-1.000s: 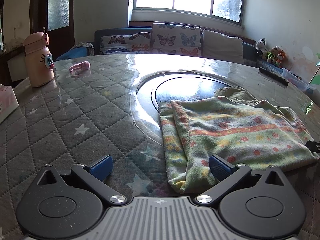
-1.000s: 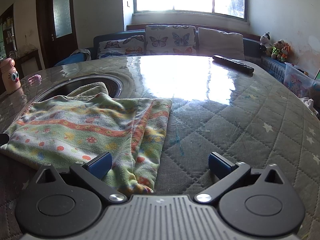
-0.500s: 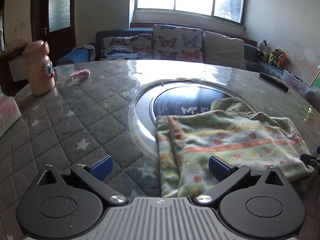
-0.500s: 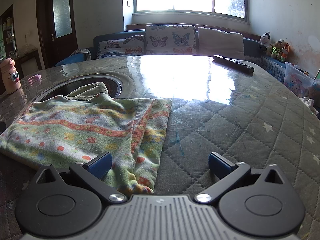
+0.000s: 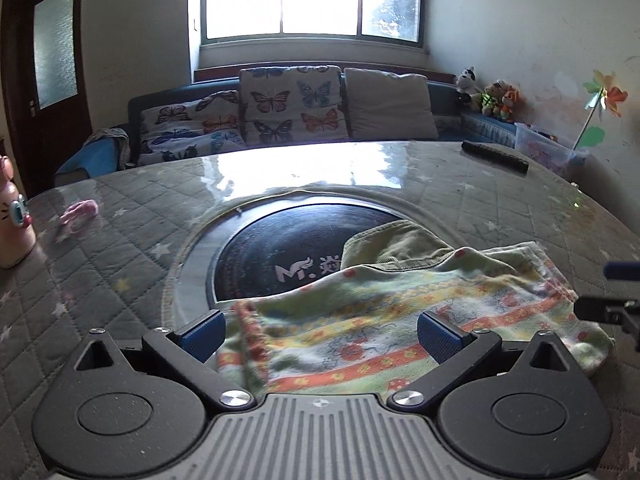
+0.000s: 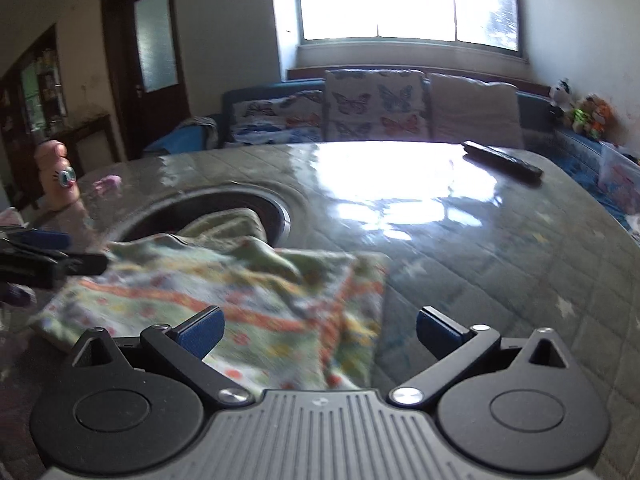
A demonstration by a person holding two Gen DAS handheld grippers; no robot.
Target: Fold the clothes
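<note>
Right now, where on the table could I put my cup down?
Bare quilted cover lies right of the patterned cloth, up to the remote. More lies between the round black plate and the pink bottle. The middle is crowded with cloth and both grippers.

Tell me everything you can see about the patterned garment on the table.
The garment is soft, fleecy-looking cloth, pale green with orange bands and red and yellow dots. It lies mostly flat, already folded over on itself, with an olive lining showing at its far edge. It rests on the quilted table, its far part lapping over the round black cooktop. Both grippers are open over its near edge, gripping nothing.
</note>
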